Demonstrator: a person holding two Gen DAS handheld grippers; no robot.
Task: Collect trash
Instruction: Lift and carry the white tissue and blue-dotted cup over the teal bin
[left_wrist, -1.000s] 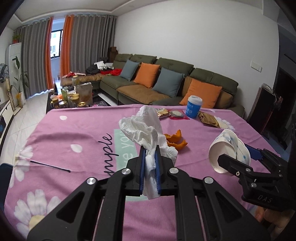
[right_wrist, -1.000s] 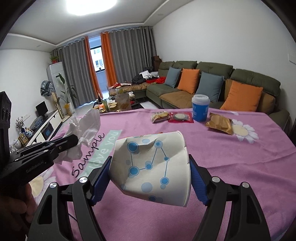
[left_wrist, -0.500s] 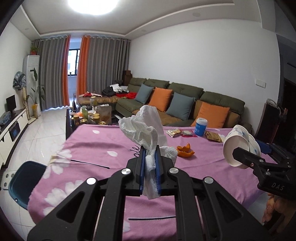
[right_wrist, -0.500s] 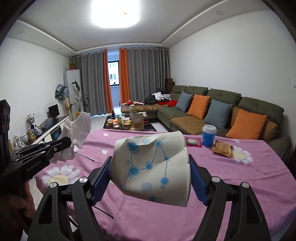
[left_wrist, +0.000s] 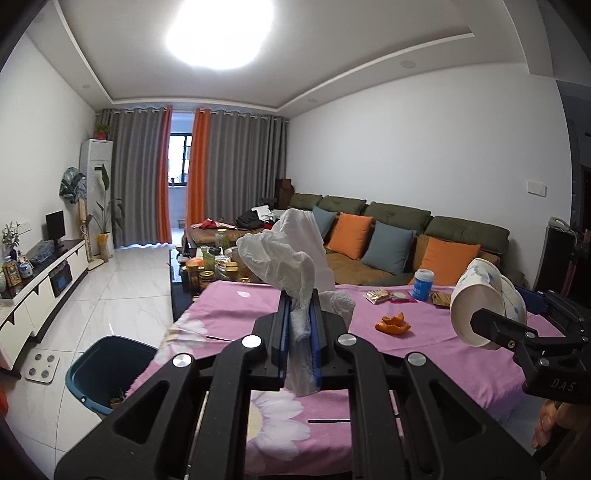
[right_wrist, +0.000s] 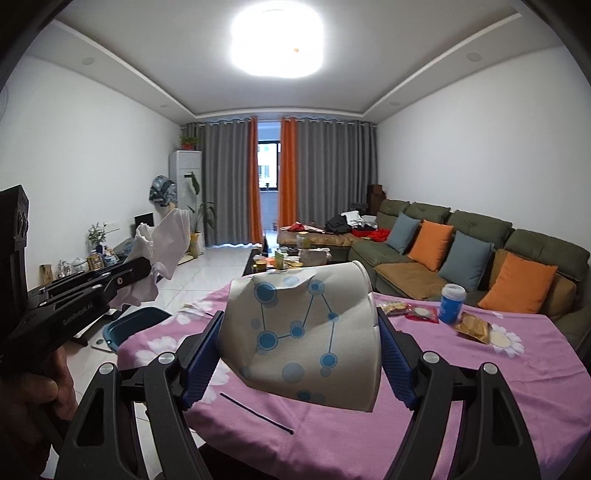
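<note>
My left gripper (left_wrist: 298, 325) is shut on a crumpled white tissue (left_wrist: 284, 258) and holds it up above the table's near left part. My right gripper (right_wrist: 301, 332) is shut on a crushed white paper cup with blue dots (right_wrist: 306, 332), held above the pink tablecloth (right_wrist: 480, 387). The cup also shows in the left wrist view (left_wrist: 480, 302) at the right. The tissue shows in the right wrist view (right_wrist: 162, 251) at the left. A dark teal bin (left_wrist: 107, 373) stands on the floor left of the table.
Orange peel (left_wrist: 393, 323), snack wrappers (left_wrist: 376, 295) and a blue lidded cup (left_wrist: 422, 284) lie at the table's far side. A green sofa (left_wrist: 406, 236) stands behind. A coffee table with jars (left_wrist: 207, 273) stands beyond the table. White tiled floor (left_wrist: 122, 288) spreads left.
Both grippers have risen and pulled back from the table with the tissue and the cup still held. The teal bin on the floor has come further into view at the left.
</note>
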